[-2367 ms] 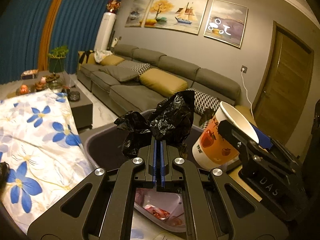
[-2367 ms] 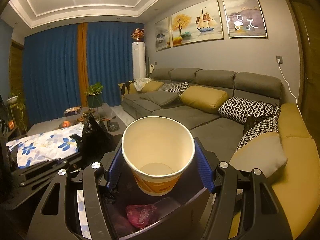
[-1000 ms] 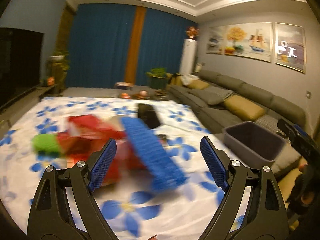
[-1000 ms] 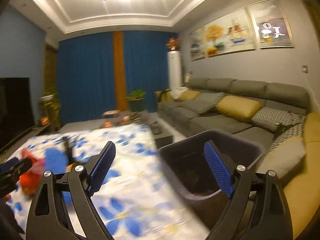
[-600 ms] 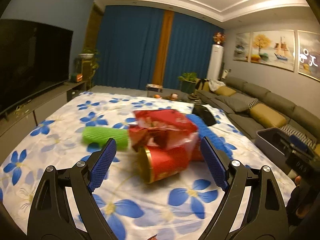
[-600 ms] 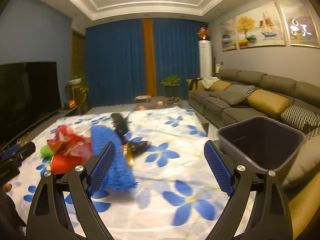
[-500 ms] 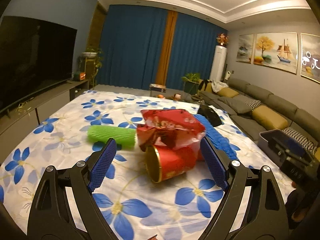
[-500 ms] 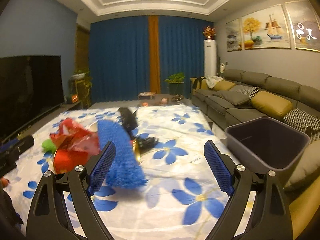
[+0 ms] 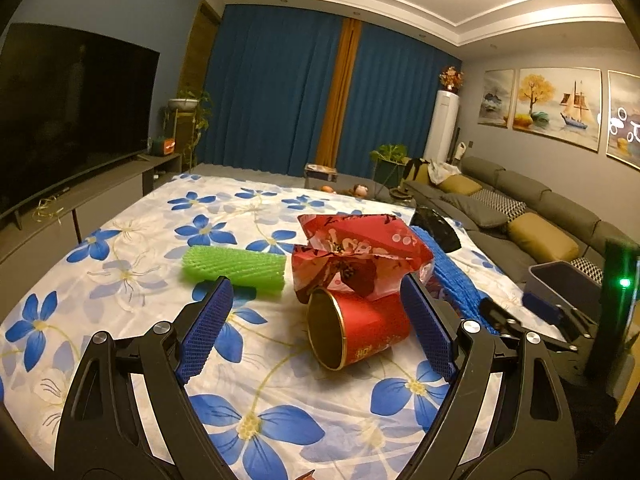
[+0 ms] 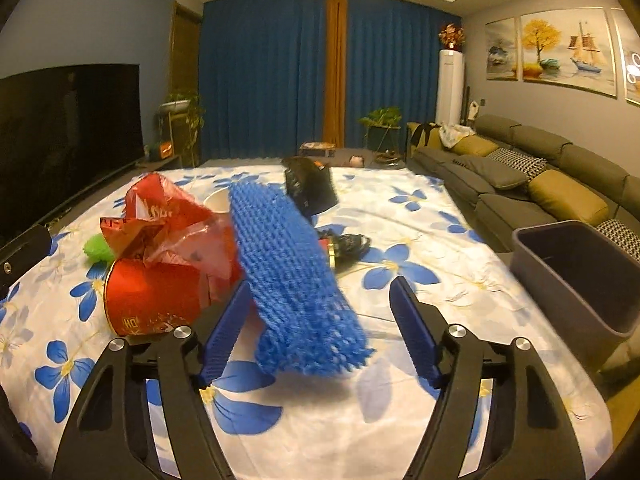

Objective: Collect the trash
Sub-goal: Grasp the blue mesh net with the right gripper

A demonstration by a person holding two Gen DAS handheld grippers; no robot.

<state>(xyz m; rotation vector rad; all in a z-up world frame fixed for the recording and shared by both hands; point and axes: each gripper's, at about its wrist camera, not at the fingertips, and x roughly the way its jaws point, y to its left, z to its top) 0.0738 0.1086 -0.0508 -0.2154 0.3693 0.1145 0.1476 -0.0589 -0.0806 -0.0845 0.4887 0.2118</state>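
A red can lies on its side on the flowered tablecloth, under a crumpled red plastic bag. My left gripper is open, and the can sits between its jaws, close to the right pad without touching it. A green foam net lies to the left. In the right wrist view the near end of a blue foam net lies between the jaws of my right gripper. Those jaws are closing; the right pad is still apart from the net.
A grey bin stands off the table's right edge, beside the sofa. A black bag and a white cup rim lie farther back. A television is on the left.
Both grippers swung from the bin to the table. The left one closed in on the red can. The right one dropped toward the blue net and its jaws narrowed.
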